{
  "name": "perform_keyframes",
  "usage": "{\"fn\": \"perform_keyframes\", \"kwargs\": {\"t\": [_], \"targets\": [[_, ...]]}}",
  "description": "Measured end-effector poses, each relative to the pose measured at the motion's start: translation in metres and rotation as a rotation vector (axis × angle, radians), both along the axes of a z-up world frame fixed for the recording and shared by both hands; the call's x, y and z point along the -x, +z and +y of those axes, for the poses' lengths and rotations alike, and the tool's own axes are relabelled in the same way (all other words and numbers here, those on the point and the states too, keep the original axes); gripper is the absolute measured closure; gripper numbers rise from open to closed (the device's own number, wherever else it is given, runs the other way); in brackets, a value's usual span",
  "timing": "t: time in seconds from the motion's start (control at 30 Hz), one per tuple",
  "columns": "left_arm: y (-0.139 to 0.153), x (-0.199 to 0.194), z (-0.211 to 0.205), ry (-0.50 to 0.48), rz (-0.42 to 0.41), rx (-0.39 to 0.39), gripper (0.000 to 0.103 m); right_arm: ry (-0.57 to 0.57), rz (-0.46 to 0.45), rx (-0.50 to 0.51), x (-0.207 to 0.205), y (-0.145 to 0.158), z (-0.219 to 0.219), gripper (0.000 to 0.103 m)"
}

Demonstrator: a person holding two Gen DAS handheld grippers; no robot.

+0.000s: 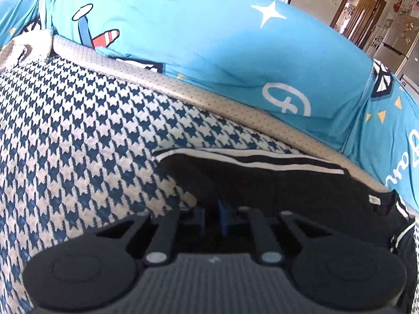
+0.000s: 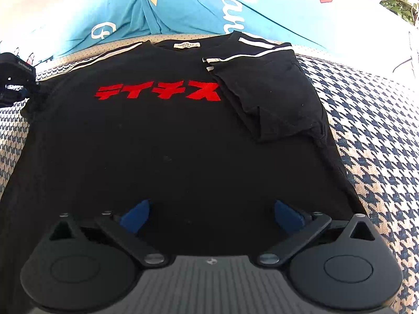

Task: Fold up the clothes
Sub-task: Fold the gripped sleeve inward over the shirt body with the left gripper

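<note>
Over black T-shirt (image 2: 157, 141) | right gripper (image 2: 212, 216) low, jaws apart | left gripper (image 1: 212, 218) clamped on sleeve (image 1: 235, 172)

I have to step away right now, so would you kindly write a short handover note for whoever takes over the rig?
Left gripper: shut on the black T-shirt's left sleeve edge.
Right gripper: open, empty, hovering over the shirt's lower body.
The shirt lies face up on the houndstooth cover, collar toward the blue cushions.
Done: right sleeve folded inward over the chest.
Left: fold the left sleeve in, then probably fold the body up.
</note>
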State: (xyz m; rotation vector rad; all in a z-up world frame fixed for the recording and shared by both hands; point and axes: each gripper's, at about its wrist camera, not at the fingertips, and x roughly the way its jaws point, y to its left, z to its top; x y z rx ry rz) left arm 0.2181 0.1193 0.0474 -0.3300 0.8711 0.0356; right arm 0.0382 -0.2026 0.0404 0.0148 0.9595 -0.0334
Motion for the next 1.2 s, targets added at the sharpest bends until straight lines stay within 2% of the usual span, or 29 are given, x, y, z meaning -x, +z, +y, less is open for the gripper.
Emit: {"fn": "perform_keyframes", "kwargs": {"t": [0.1,0.23,0.4,0.53,0.57,0.63,0.67,0.7,0.73,0.8,0.87,0.93,1.2], "targets": [[0.011,0.002,-0.014,-0.028,-0.033,-0.013,0.093,-0.001,0.003,-0.001,0.000,0.000,0.000,0.000],[0.026,0.006,-0.040,-0.098,-0.068,0.010,0.093,-0.006,0.007,-0.001,0.000,0.000,0.001,0.000],[0.044,0.019,-0.088,-0.238,-0.121,0.007,0.093,-0.009,0.008,-0.001,0.000,0.001,0.001,0.000],[0.039,0.029,-0.131,-0.385,-0.102,0.005,0.092,-0.011,0.009,-0.001,0.000,0.001,0.001,0.000],[0.035,0.032,-0.141,-0.430,-0.087,0.005,0.089,-0.011,0.009,-0.001,0.000,0.001,0.001,0.000],[0.027,0.037,-0.157,-0.519,-0.051,0.003,0.074,-0.010,0.010,-0.002,0.000,0.001,0.001,0.000],[0.023,0.041,-0.164,-0.550,-0.042,0.004,0.062,-0.010,0.011,-0.003,0.000,0.001,0.001,0.000],[0.022,0.045,-0.167,-0.568,-0.044,0.007,0.051,-0.010,0.012,-0.003,0.000,0.002,0.001,0.000],[0.024,0.047,-0.166,-0.572,-0.056,0.019,0.046,-0.010,0.013,-0.003,0.000,0.002,0.001,0.000],[0.031,0.050,-0.161,-0.571,-0.084,0.048,0.029,-0.011,0.015,-0.003,0.000,0.002,0.001,0.000],[0.040,0.052,-0.152,-0.562,-0.112,0.084,0.022,-0.012,0.016,-0.002,0.000,0.002,0.001,0.000],[0.051,0.052,-0.140,-0.538,-0.142,0.120,0.022,-0.013,0.016,-0.002,0.000,0.002,0.001,0.000],[0.076,0.047,-0.112,-0.454,-0.216,0.152,0.018,-0.016,0.015,0.002,0.001,0.002,0.002,0.000]]}}
